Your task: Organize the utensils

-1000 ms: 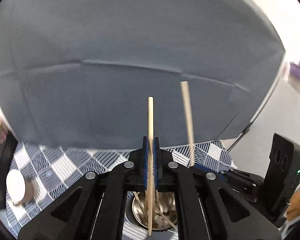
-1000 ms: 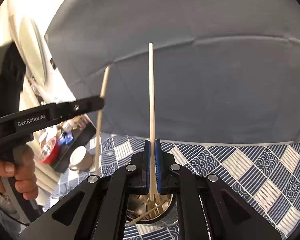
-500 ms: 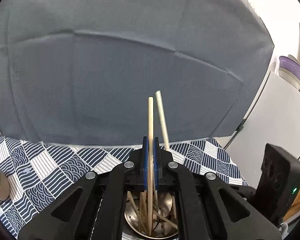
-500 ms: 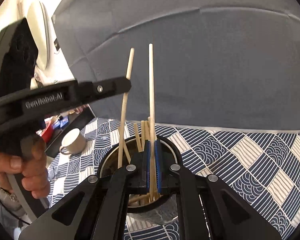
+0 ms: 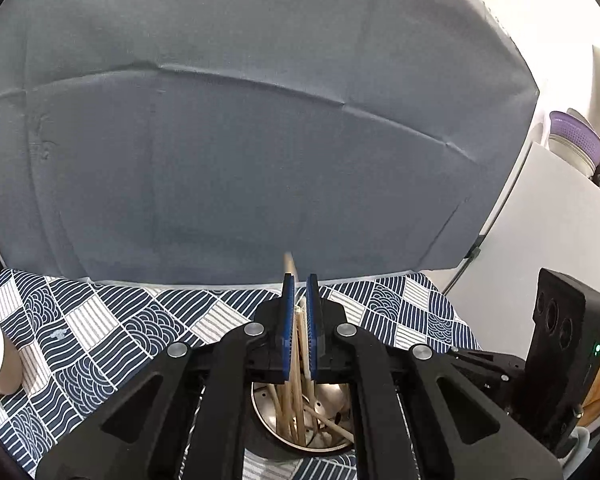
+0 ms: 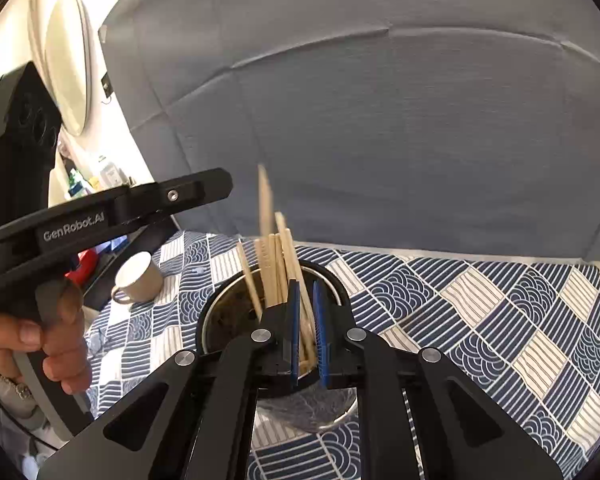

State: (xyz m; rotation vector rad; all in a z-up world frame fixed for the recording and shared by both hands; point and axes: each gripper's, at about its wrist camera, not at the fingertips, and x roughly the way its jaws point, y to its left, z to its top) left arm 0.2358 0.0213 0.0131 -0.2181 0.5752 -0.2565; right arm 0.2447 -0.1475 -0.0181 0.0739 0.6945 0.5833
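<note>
- My right gripper (image 6: pixel 306 286) has its blue pads a narrow gap apart and the jaws are opening. Pale sticks show through the gap, but neither pad presses on one.
- My left gripper (image 5: pixel 300 284) also stands narrowly parted. A wooden stick runs up through the slot between its pads, and I see no pad clamping it.
- The chopsticks (image 6: pixel 276 264) stand bunched in the round metal holder (image 6: pixel 212 320), right under both sets of fingers. Their long axes are near upright, lower ends down in the cup, upper ends fanned slightly apart above the rim.
- One chopstick (image 6: pixel 265 200) is smeared by blur and reaches higher than the rest. It is nearly vertical, its top tilted a little to the left in the right wrist view.
- From the left wrist I look down into the holder (image 5: pixel 260 400). Some sticks lean steeply against the wall and a few lie slanted across the perforated bottom.
- In the right wrist view my left hand (image 6: pixel 40 344) wraps the left gripper's handle, and that gripper's black finger reaches toward the sticks' tops without touching them.
- The holder sits on a blue-and-white patterned tablecloth (image 6: pixel 480 320).
- A beige mug (image 6: pixel 138 280) stands on the cloth left of the holder, well apart from it.
- A creased grey cloth (image 5: pixel 260 120) hangs behind the table.
</note>
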